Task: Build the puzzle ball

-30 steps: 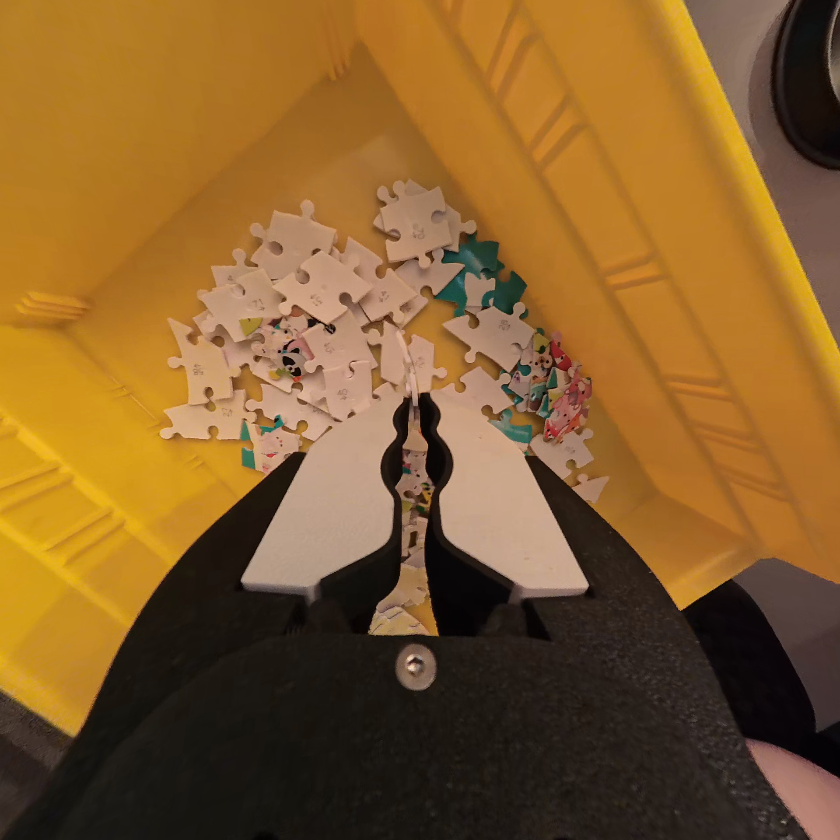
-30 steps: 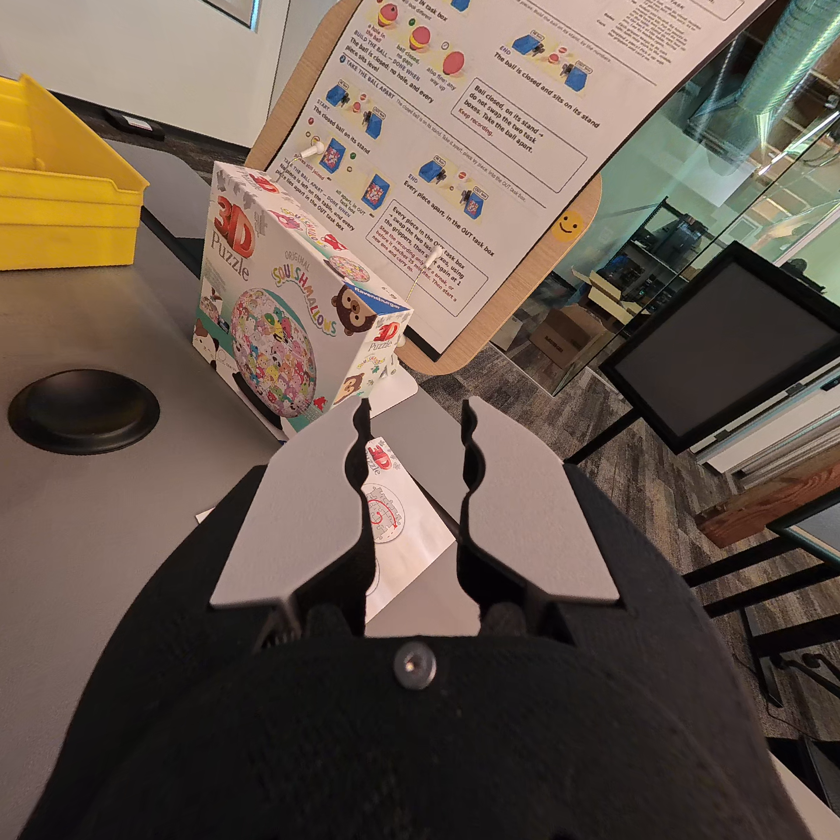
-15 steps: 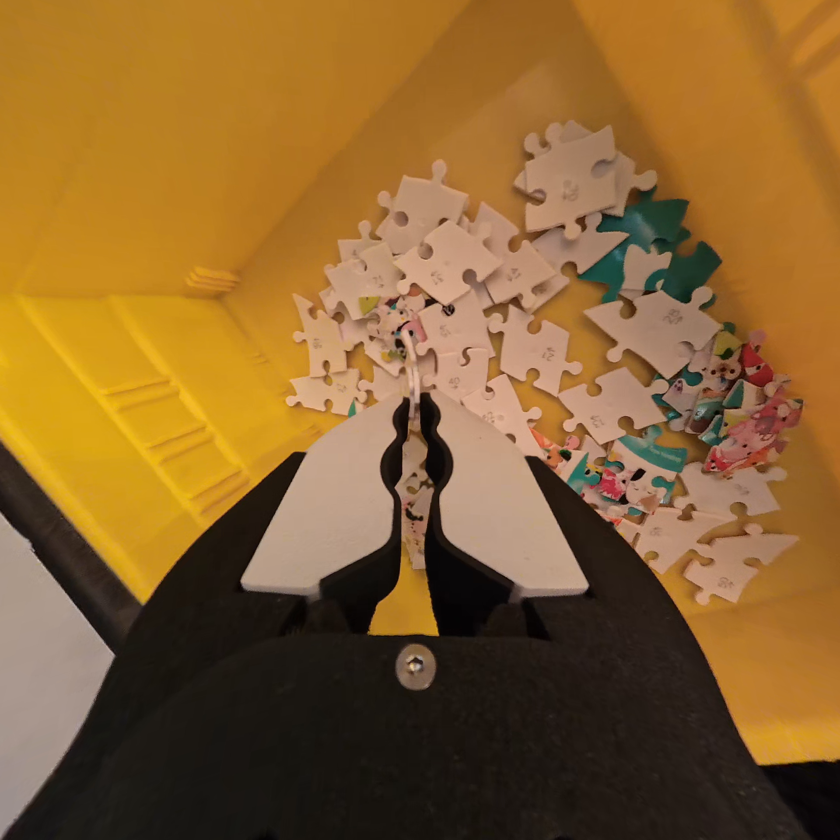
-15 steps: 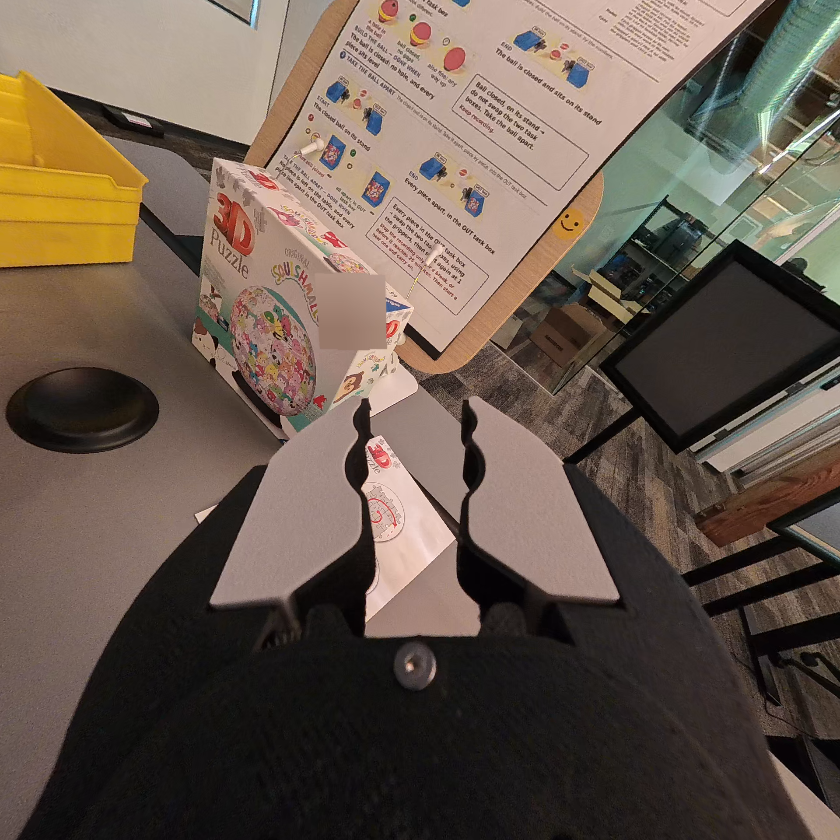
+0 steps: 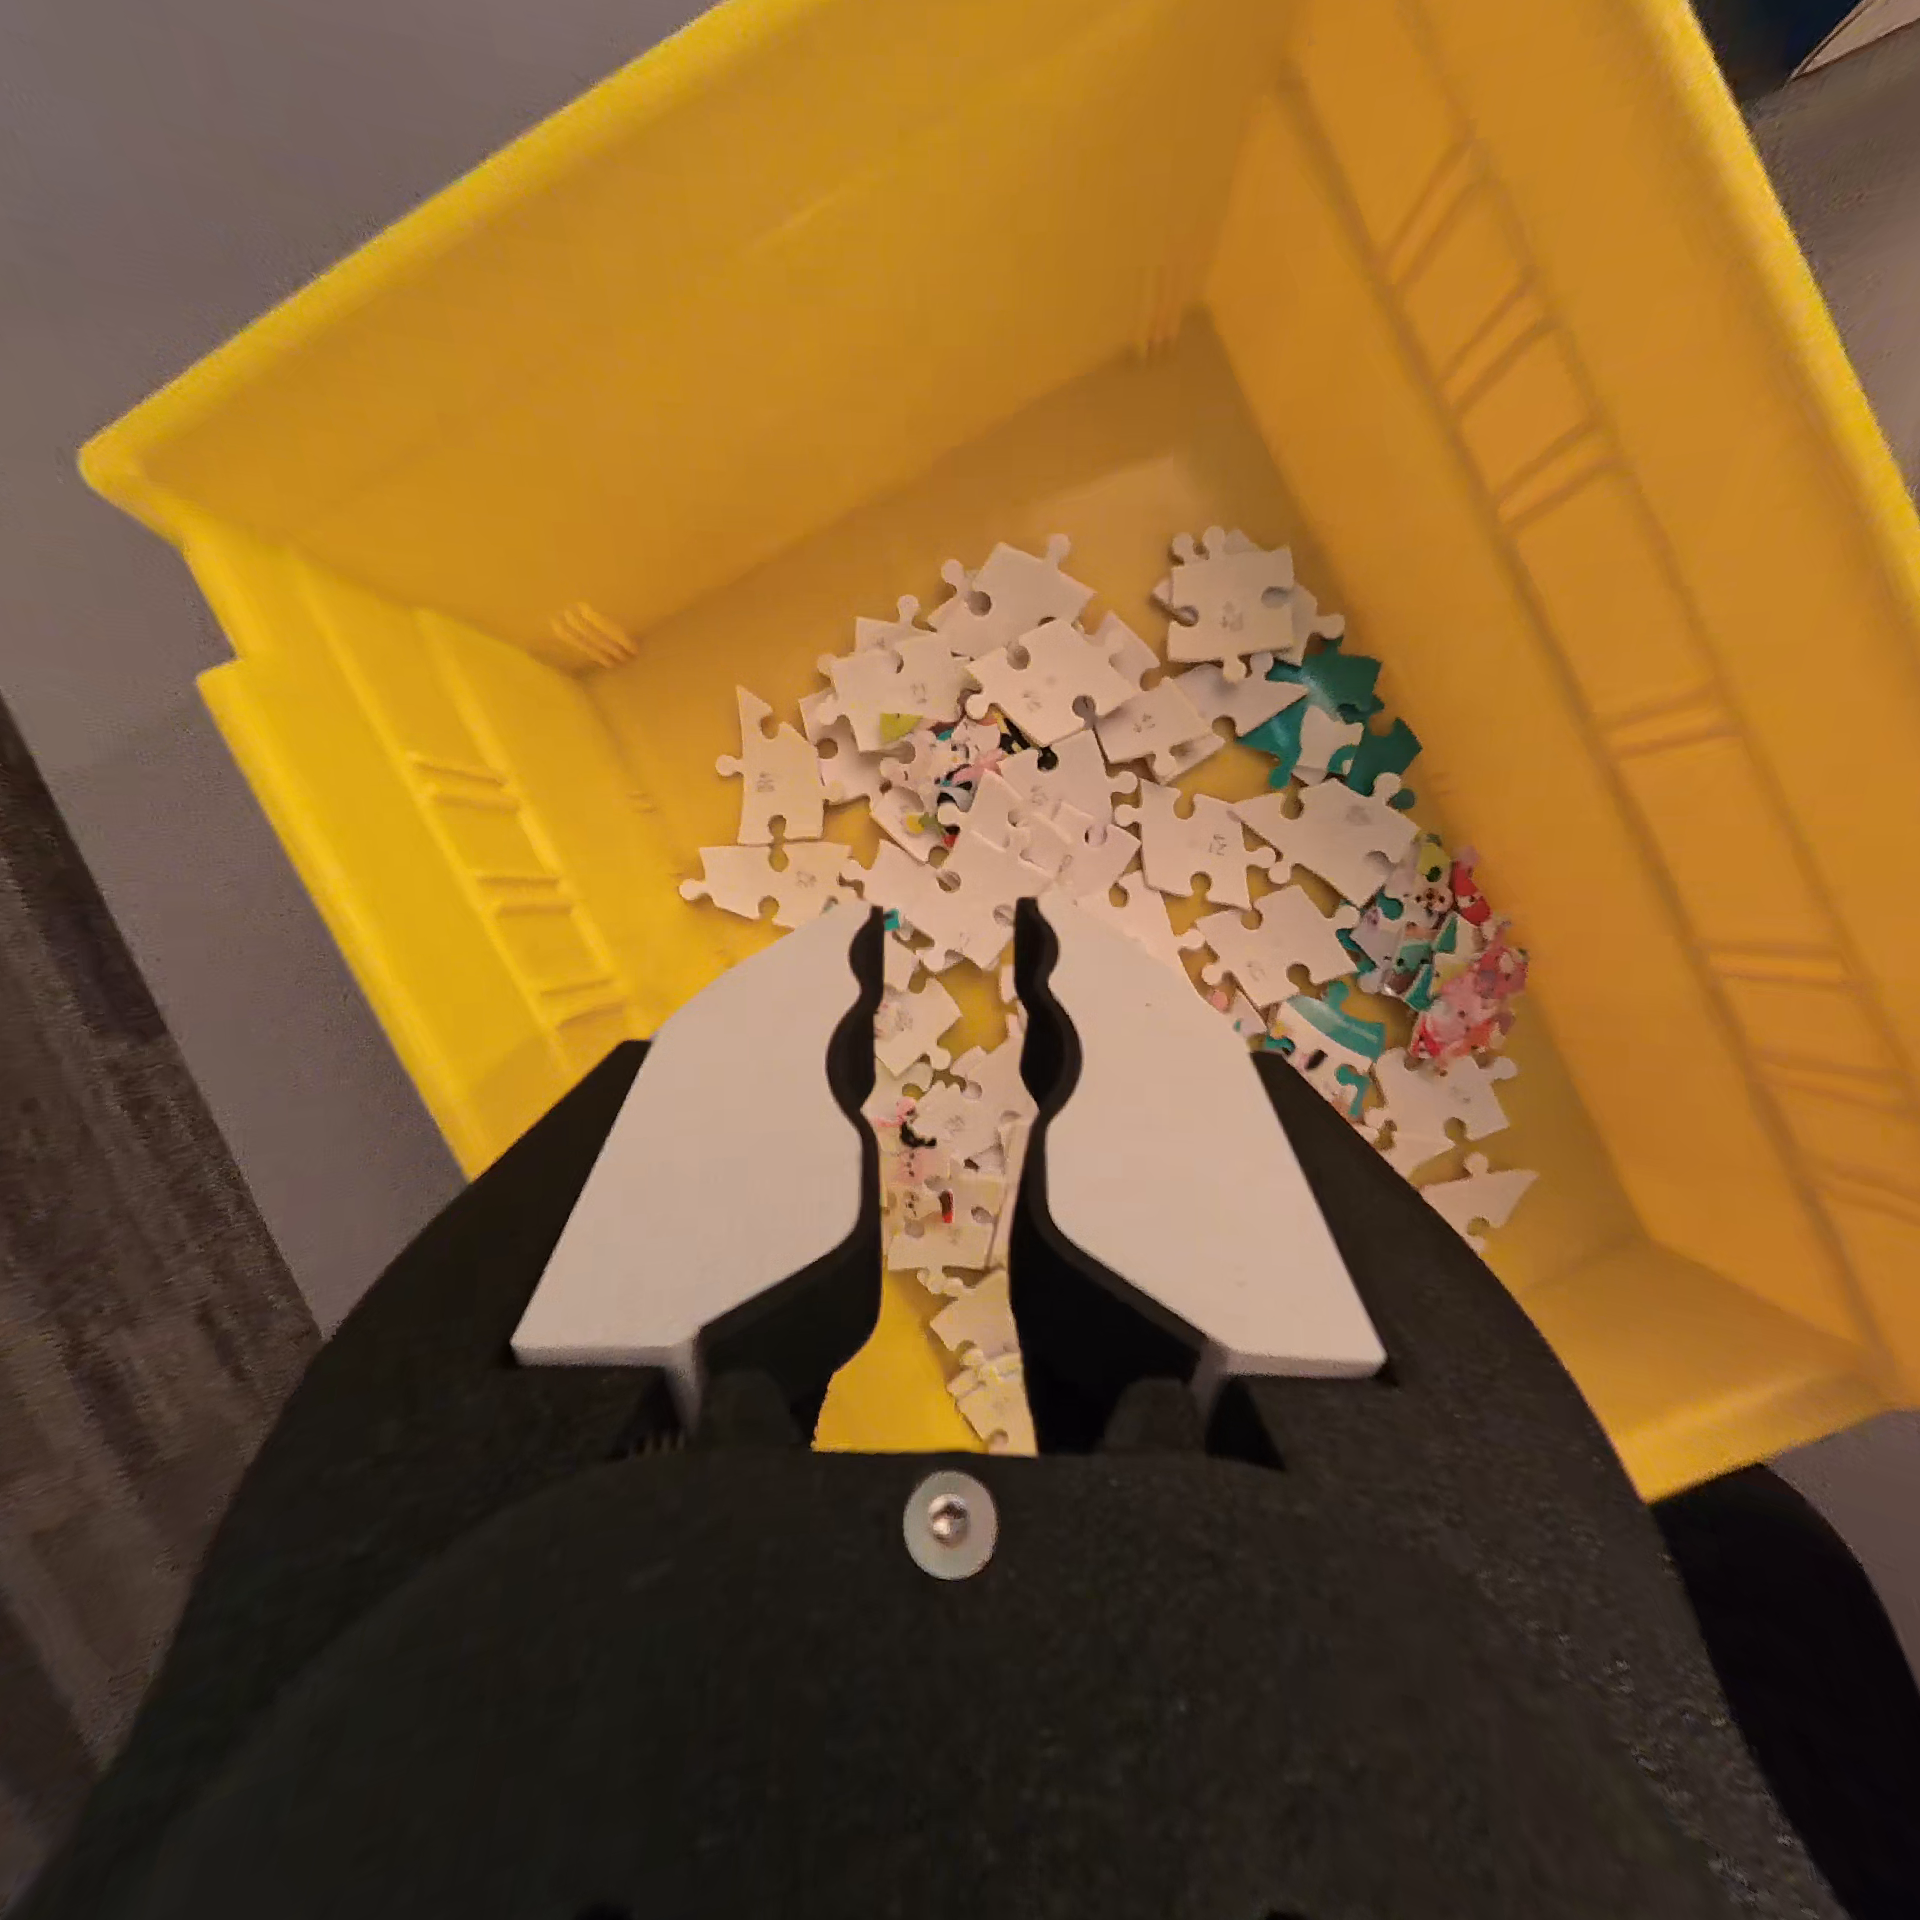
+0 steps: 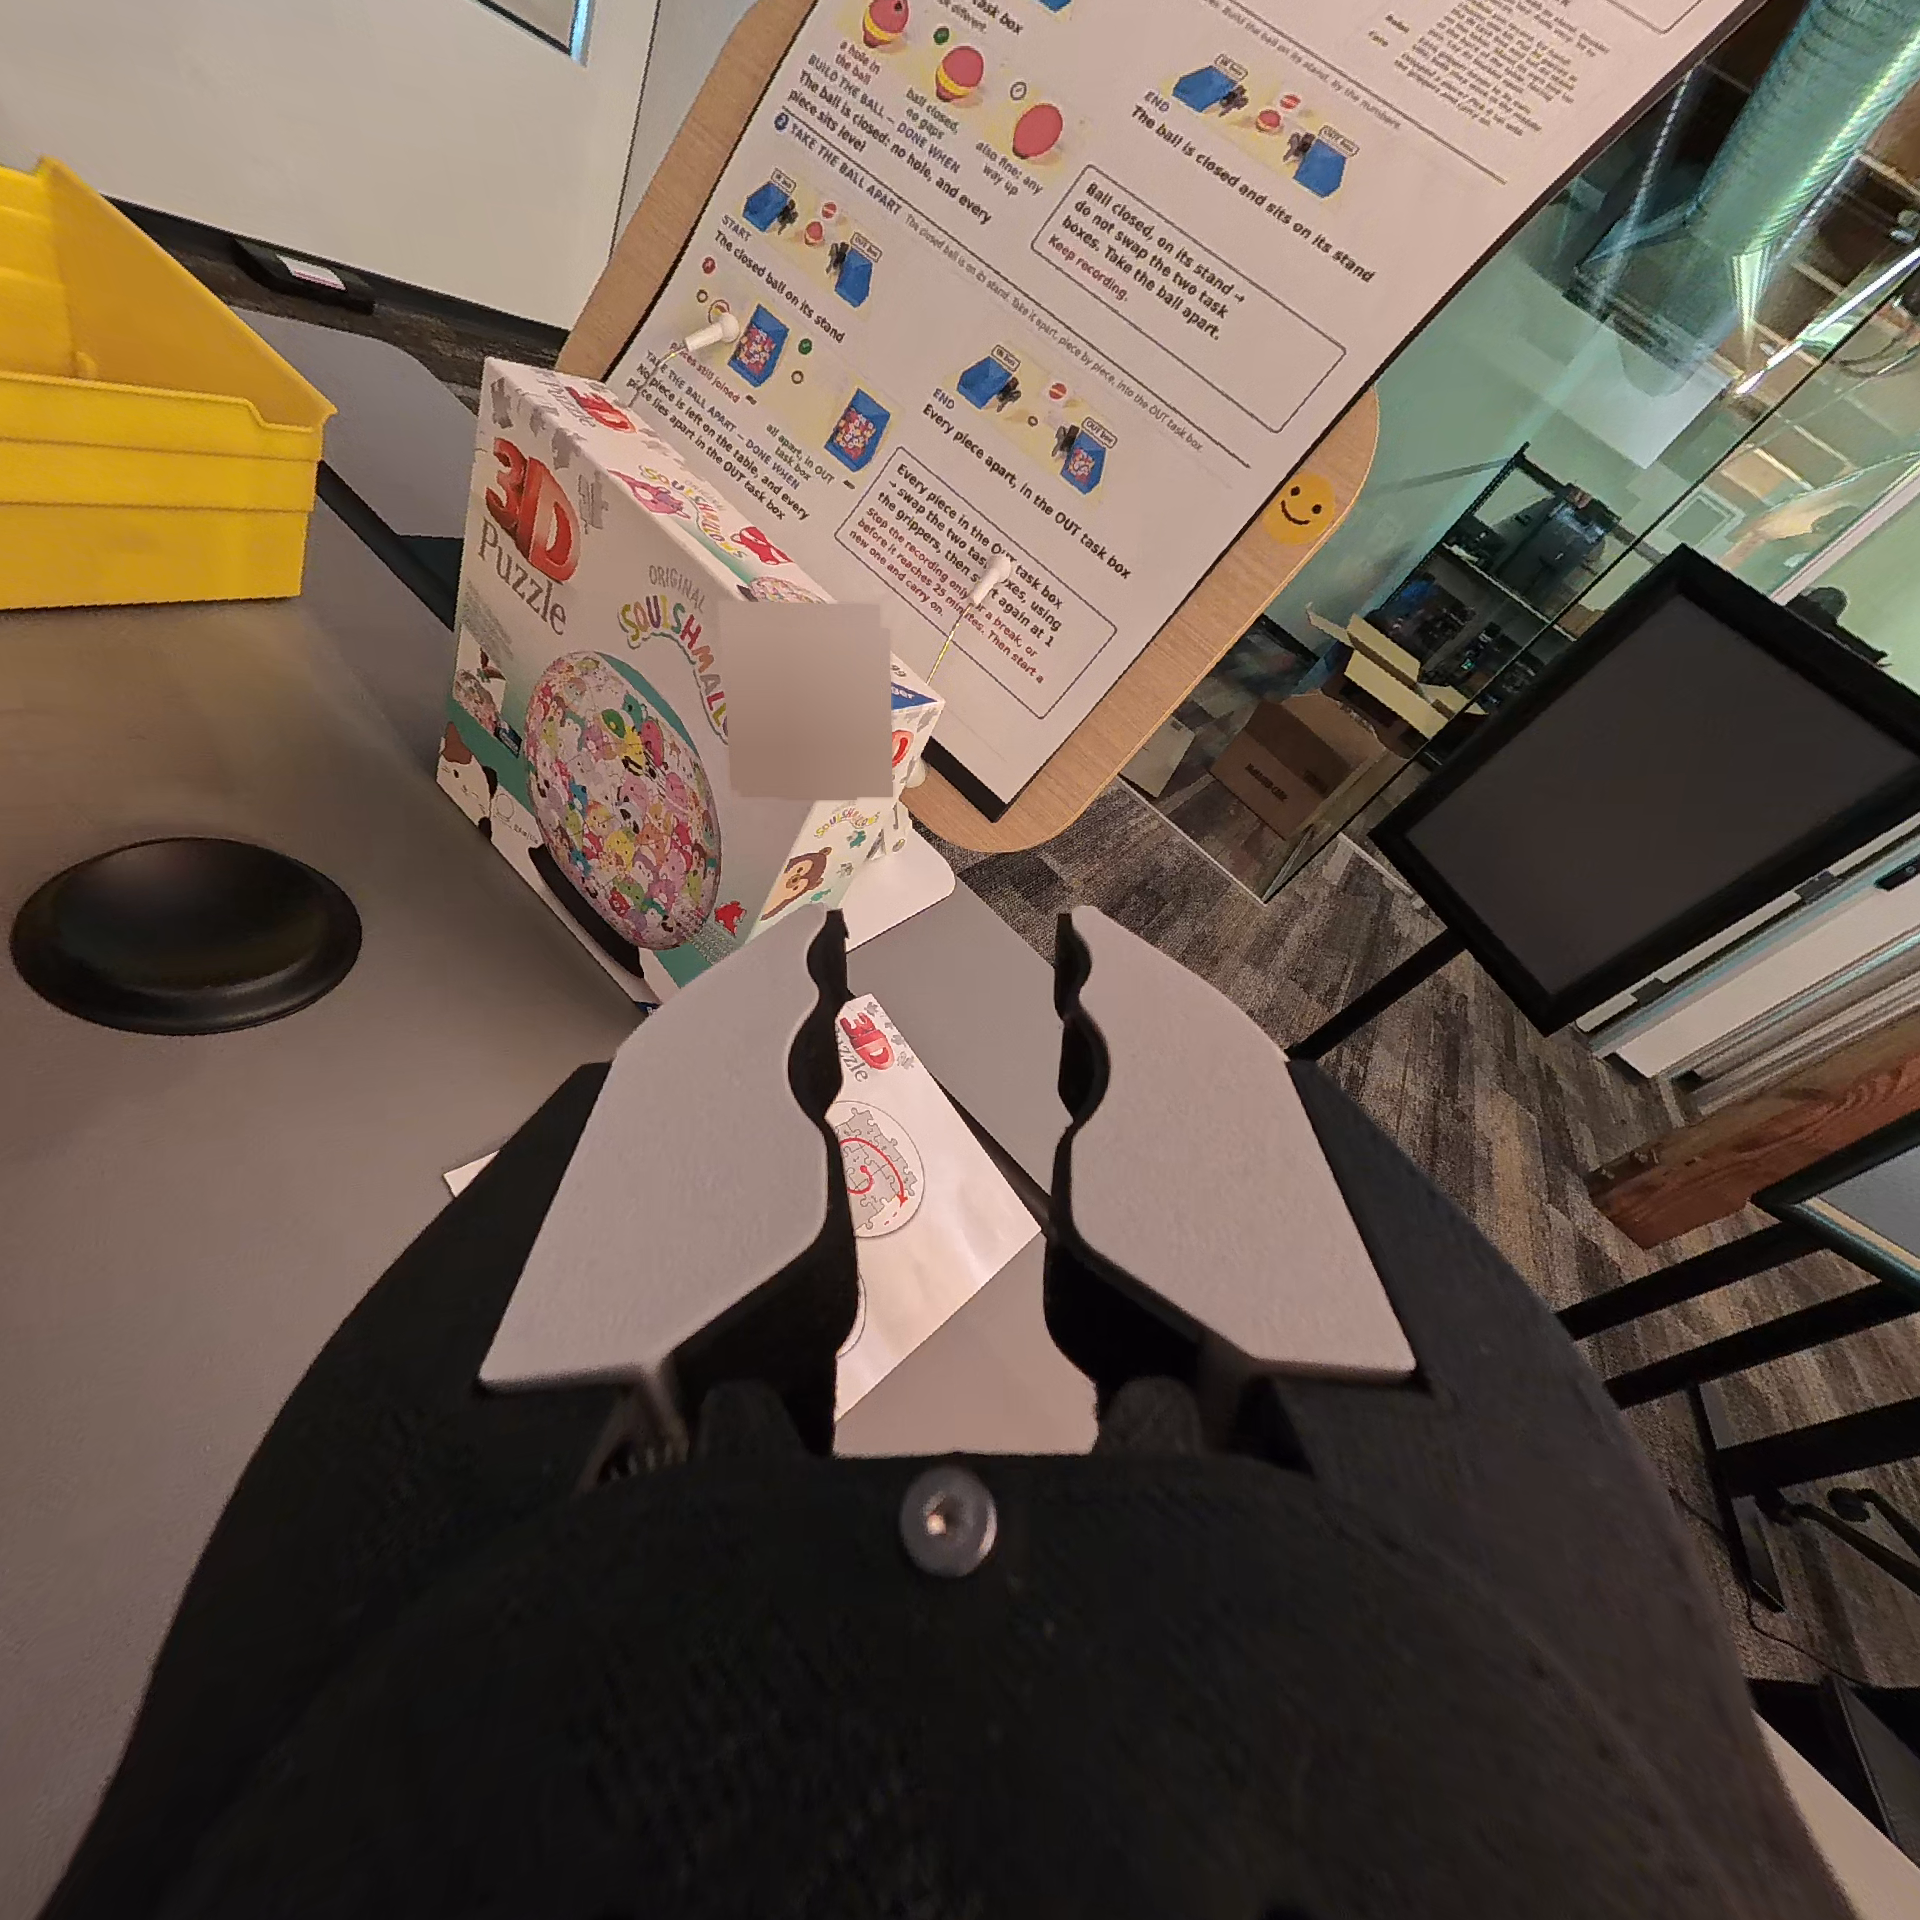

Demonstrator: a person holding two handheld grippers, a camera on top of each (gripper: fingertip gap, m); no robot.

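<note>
Several loose puzzle pieces [image 5: 1049, 686], most white side up and a few showing colour, lie in a heap on the floor of a yellow bin [image 5: 727, 312]. My left gripper [image 5: 948, 912] hovers above the heap with its jaws a little apart and nothing between them. My right gripper [image 6: 951, 923] is open and empty above a grey table [image 6: 208, 1195], pointing at the puzzle's printed box [image 6: 623, 665] and a paper leaflet [image 6: 914, 1174]. No assembled ball shows in either view.
In the right wrist view a yellow bin [image 6: 135, 436] stands at the far left of the table. A black round grommet [image 6: 187, 935] sits in the tabletop. An instruction board [image 6: 1039, 312] leans behind the box. A dark monitor [image 6: 1662, 790] stands off the table's right edge.
My left gripper was shut on a thin puzzle piece; now its jaws are apart and empty. It has drawn back, so the whole bin shows. The right gripper has not moved.
</note>
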